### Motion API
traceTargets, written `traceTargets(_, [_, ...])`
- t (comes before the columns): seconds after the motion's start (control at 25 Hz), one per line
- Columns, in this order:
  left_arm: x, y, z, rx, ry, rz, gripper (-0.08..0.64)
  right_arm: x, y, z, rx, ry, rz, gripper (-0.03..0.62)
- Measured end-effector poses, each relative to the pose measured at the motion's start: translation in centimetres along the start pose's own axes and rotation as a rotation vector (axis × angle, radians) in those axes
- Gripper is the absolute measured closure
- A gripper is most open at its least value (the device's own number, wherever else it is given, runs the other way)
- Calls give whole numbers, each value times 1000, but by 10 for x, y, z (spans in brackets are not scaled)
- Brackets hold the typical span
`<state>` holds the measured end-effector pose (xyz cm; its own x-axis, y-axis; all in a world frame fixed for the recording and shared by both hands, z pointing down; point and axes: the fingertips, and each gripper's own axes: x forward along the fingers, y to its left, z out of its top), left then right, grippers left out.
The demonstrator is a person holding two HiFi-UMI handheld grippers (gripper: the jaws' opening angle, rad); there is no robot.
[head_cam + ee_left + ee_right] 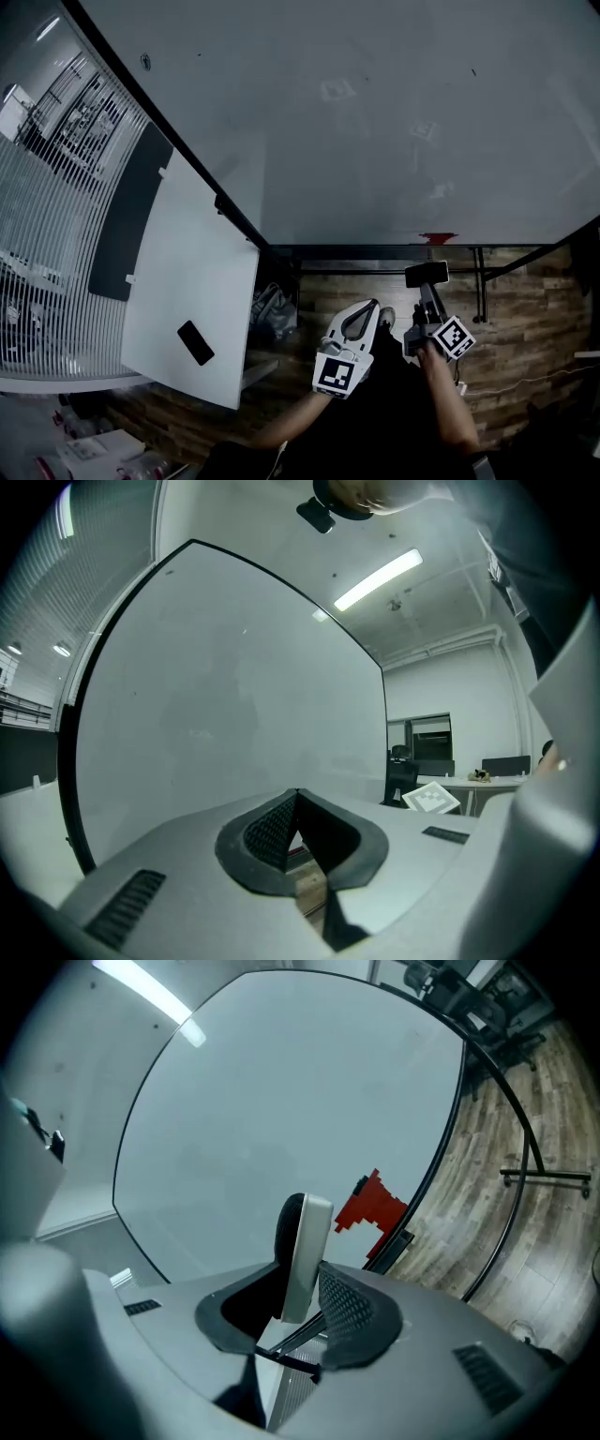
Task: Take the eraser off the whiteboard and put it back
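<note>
The whiteboard [375,122] fills the upper part of the head view, and its surface [281,1101] also faces both gripper views. My right gripper [428,292] is shut on the eraser [427,275], just below the board's bottom edge. In the right gripper view the eraser [302,1246] stands on edge between the jaws, white back to the right and dark felt to the left. A red patch [375,1206] sits at the board's lower rim. My left gripper [361,319] hangs beside the right one, shut and empty, its tips meeting [296,799].
A white panel [187,281] with a black phone-like slab [195,342] lies at the left, beside a white slatted railing [56,187]. The board's black stand legs [480,281] rise from the wooden floor [525,319]. Desks and a chair [403,772] stand beyond the board.
</note>
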<state>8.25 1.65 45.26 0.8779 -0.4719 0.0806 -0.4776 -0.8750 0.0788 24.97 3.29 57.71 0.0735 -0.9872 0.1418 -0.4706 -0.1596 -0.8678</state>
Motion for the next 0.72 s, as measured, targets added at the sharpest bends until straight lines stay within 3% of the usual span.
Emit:
traceTargets(0.08, [-9, 0, 1, 6, 0, 2, 554, -8, 10, -2, -26, -3, -5, 454])
traceTargets(0.52, [-25, -8, 17, -5, -72, 40, 554, -41, 70, 12, -529, -10, 19, 454])
traceTargets(0.72, [-26, -13, 23, -13, -80, 75, 554, -56, 92, 19, -690, -28, 41, 454])
